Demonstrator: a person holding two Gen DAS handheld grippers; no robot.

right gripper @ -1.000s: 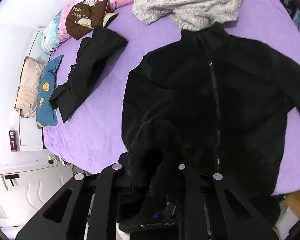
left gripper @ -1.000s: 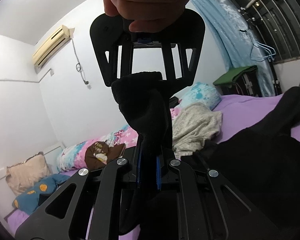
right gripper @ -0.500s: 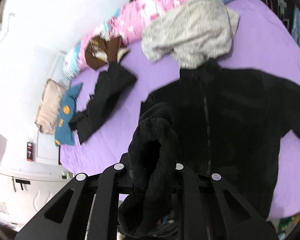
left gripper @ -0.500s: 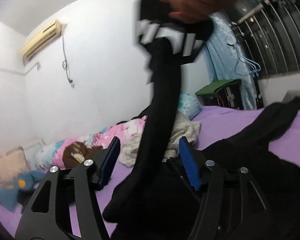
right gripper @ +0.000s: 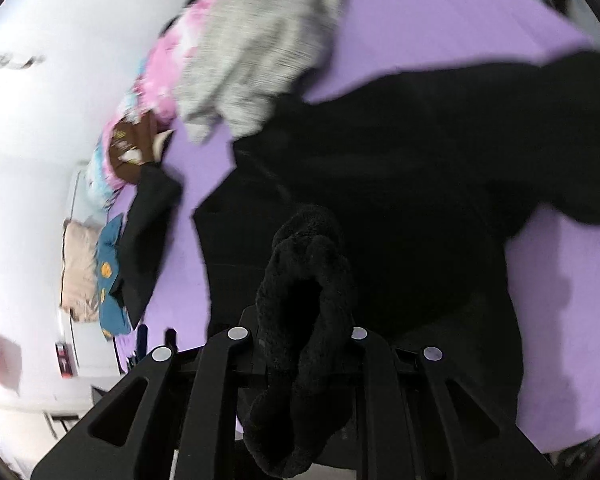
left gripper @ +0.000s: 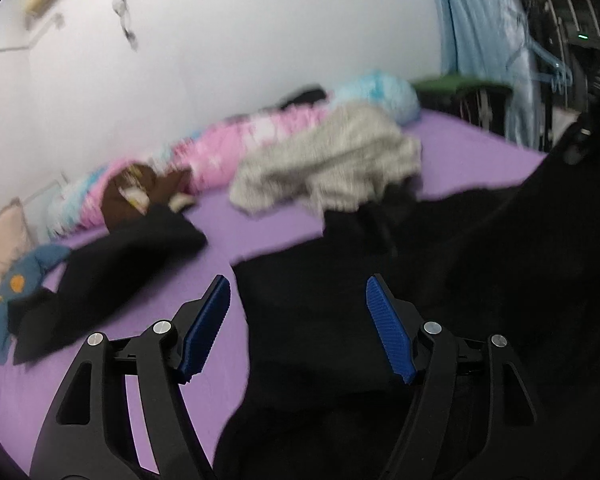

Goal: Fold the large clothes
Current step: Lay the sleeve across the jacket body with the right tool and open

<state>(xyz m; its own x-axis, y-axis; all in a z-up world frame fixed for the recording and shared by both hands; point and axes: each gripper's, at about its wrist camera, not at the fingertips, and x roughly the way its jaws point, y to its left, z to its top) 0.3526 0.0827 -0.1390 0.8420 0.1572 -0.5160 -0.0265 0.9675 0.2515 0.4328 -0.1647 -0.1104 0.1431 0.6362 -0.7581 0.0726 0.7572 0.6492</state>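
Observation:
A large black fleece jacket (right gripper: pixel 400 168) lies spread on the purple bed (right gripper: pixel 440 28); it also shows in the left wrist view (left gripper: pixel 420 248). My left gripper (left gripper: pixel 298 328) is open and empty, its blue pads (left gripper: pixel 388 332) apart just above the jacket's left side. My right gripper (right gripper: pixel 300 320) is shut on the jacket's sleeve cuff (right gripper: pixel 304 280), which bunches up between the fingers. The sleeve (left gripper: pixel 580 184) stretches up to the right edge of the left wrist view.
A grey sweater (left gripper: pixel 332 160) lies behind the jacket's collar. Another black garment (left gripper: pixel 112 264) lies to the left on the bed. Pink and blue bedding (left gripper: pixel 236 148) and pillows (left gripper: pixel 0 240) line the wall. A curtain and hangers (left gripper: pixel 548 68) stand at the right.
My left gripper let go of the sleeve, opened fully and dropped toward the jacket. My right gripper kept the cuff and carried it to the right, across the jacket.

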